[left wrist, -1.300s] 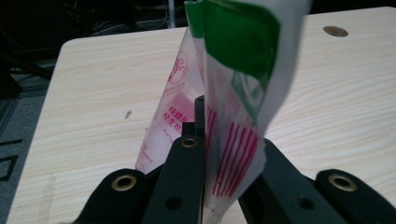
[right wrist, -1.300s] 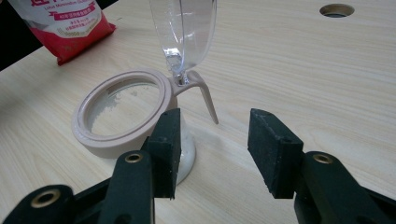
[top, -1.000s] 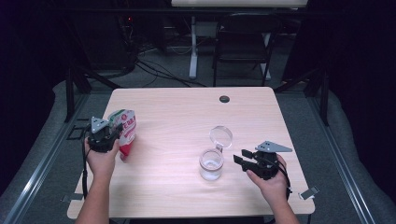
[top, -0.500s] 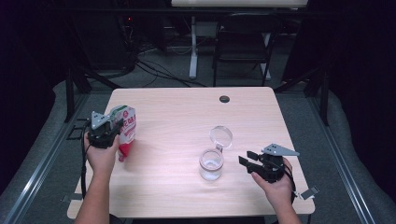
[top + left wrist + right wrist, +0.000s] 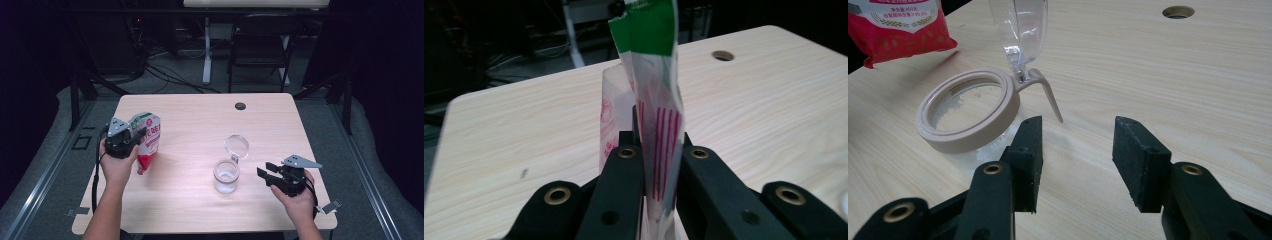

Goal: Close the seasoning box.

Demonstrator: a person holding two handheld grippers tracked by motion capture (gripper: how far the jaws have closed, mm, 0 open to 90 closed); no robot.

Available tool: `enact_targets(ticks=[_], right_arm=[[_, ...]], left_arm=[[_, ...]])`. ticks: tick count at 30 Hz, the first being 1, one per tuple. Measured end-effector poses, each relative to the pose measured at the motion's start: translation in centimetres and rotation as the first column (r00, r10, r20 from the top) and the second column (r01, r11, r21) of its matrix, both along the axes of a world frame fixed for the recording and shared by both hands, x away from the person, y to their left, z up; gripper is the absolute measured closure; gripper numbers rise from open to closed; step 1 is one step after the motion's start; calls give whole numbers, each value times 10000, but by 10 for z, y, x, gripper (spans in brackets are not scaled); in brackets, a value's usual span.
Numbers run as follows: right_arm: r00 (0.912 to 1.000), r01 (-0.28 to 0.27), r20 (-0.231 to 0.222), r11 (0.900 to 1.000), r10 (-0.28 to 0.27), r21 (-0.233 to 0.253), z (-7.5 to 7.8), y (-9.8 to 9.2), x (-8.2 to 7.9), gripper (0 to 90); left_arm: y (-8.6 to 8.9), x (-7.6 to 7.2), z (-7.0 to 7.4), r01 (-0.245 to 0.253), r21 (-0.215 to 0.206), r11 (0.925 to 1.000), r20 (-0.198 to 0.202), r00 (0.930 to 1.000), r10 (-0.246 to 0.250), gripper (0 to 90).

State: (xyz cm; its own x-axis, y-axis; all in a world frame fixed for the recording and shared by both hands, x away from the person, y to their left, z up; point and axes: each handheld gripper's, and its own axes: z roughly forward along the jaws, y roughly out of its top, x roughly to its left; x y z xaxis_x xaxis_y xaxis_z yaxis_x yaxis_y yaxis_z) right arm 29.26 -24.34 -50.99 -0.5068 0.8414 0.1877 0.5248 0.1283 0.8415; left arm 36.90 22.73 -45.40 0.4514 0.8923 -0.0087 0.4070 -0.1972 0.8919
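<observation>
Pouch [image 5: 655, 120] upright, pinched between left claw [image 5: 659, 165] jaws.

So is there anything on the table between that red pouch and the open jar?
Nothing visible. The pouch, clamped in the left gripper, and the jar have only bare table between them. The jar's lid is flipped open.

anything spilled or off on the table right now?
No spill shows. The jar stands upright with its hinged lid flipped open and white grains inside. The pouch, its green top torn open, is clamped upright in the left gripper off to the side. The right gripper is open beside the jar, empty.
</observation>
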Motion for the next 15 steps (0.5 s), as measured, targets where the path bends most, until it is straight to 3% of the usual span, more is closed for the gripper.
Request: enact_targets(ticks=[10, 15], right_arm=[[10000, -6, 12, 10000, 6, -84, 0, 0, 0, 554], [10000, 3, 63, 10000, -3, -86, 0, 1, 1, 555]], left_arm=[[-32, -7, -1, 1153, 247, 9930, -77, 9933, -1152, 900], [-49, -12, -1, 1786, 357, 9833, -154, 9839, -1781, 900]])
